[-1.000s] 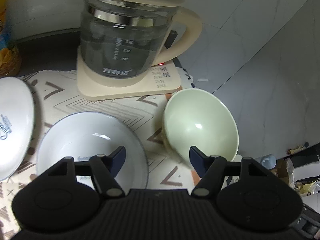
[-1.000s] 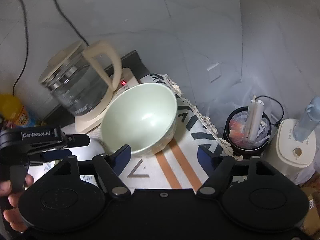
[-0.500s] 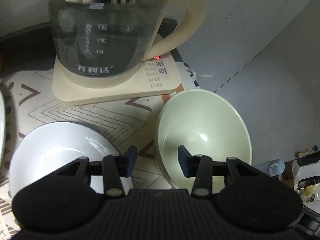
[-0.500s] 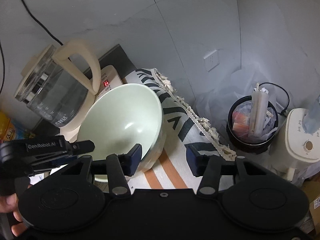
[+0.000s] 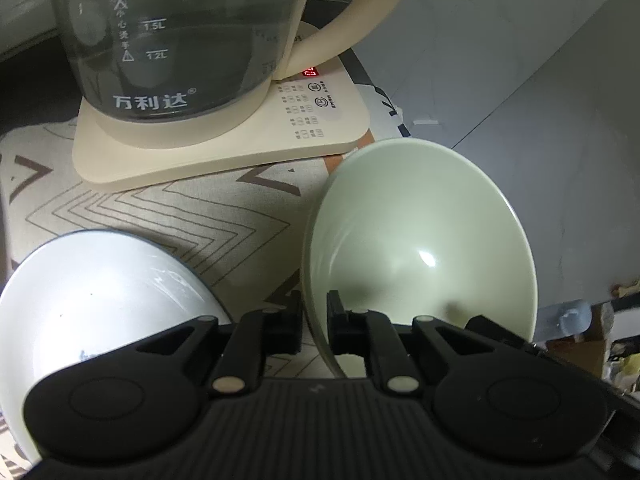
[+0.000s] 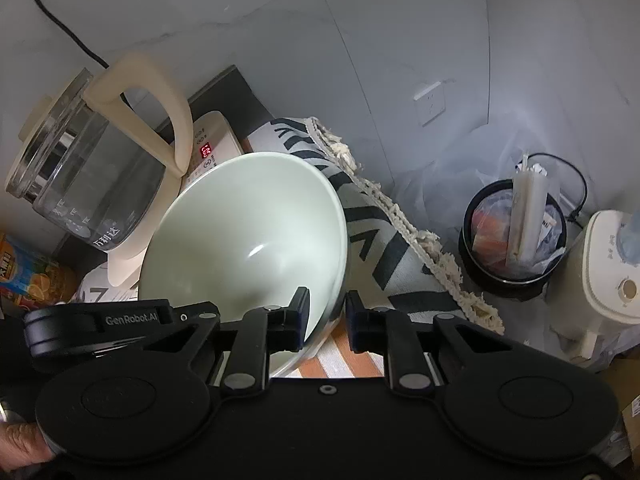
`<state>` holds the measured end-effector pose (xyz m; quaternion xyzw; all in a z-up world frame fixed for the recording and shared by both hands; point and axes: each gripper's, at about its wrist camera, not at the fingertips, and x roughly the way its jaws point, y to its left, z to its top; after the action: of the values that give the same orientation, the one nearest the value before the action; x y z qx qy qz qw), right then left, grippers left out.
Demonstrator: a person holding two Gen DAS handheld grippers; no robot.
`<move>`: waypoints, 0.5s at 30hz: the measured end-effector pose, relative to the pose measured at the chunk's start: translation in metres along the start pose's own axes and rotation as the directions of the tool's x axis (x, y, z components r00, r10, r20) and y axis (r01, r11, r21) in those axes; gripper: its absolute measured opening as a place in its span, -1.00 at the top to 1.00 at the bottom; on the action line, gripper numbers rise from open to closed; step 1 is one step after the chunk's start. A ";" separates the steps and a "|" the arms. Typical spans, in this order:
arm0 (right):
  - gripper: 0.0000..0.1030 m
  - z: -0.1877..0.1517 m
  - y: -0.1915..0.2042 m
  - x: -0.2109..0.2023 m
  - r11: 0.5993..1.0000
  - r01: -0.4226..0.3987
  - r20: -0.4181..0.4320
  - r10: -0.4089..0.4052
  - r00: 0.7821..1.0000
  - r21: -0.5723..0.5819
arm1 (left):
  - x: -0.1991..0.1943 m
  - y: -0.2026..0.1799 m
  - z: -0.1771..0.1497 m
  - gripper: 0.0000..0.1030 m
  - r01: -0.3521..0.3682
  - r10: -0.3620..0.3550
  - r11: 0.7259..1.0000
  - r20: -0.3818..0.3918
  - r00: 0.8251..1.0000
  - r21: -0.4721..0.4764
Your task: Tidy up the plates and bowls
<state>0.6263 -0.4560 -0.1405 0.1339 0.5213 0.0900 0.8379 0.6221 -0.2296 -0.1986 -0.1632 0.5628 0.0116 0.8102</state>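
A pale green bowl (image 5: 416, 240) sits on the patterned cloth, near the table's right edge; it also shows in the right wrist view (image 6: 248, 240). My left gripper (image 5: 314, 320) is shut on the bowl's left rim, one finger inside and one outside. My right gripper (image 6: 326, 316) is shut on the bowl's right rim in the same way. A white bowl (image 5: 92, 304) sits on the cloth left of the green one, beside the left gripper.
A glass kettle (image 5: 180, 40) on a cream base (image 5: 224, 140) stands just behind both bowls. The cloth's fringed edge (image 6: 400, 216) marks the table's right side. On the floor beyond stand a black bin (image 6: 516, 236) and a white appliance (image 6: 608, 272).
Both grippers have moved in on the green bowl and closed on its rim, the left on the left side and the right on the right side. The kettle looms closer.
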 end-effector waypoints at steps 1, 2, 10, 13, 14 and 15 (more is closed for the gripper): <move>0.63 -0.001 0.000 -0.002 1.000 -0.002 0.006 0.002 1.000 0.001 | 0.000 0.000 0.000 0.82 0.000 0.000 1.000 -0.002 1.000 -0.001; 0.62 -0.001 0.000 -0.005 1.000 -0.012 0.027 0.012 1.000 0.007 | -0.001 0.000 -0.001 0.83 0.002 -0.002 1.000 -0.006 1.000 -0.002; 0.63 -0.014 0.007 -0.029 1.000 -0.020 0.082 0.022 0.996 -0.021 | -0.025 0.004 -0.010 0.83 0.033 -0.033 0.999 0.024 0.999 0.015; 0.63 -0.021 0.012 -0.039 0.999 -0.026 0.098 0.029 0.995 -0.023 | -0.040 0.005 -0.016 0.84 0.027 -0.029 0.999 0.060 0.998 0.027; 0.63 -0.024 0.013 -0.044 0.999 -0.030 0.105 0.032 0.994 -0.019 | -0.046 0.006 -0.019 0.84 0.027 -0.029 0.999 0.070 0.997 0.028; 0.63 -0.027 0.015 -0.048 0.999 -0.034 0.112 0.035 0.993 -0.012 | -0.051 0.007 -0.021 0.84 0.030 -0.032 0.999 0.075 0.997 0.024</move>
<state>0.5811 -0.4525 -0.1065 0.1433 0.4704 0.0994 0.8650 0.5826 -0.2199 -0.1600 -0.1620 0.5292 -0.0015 0.8329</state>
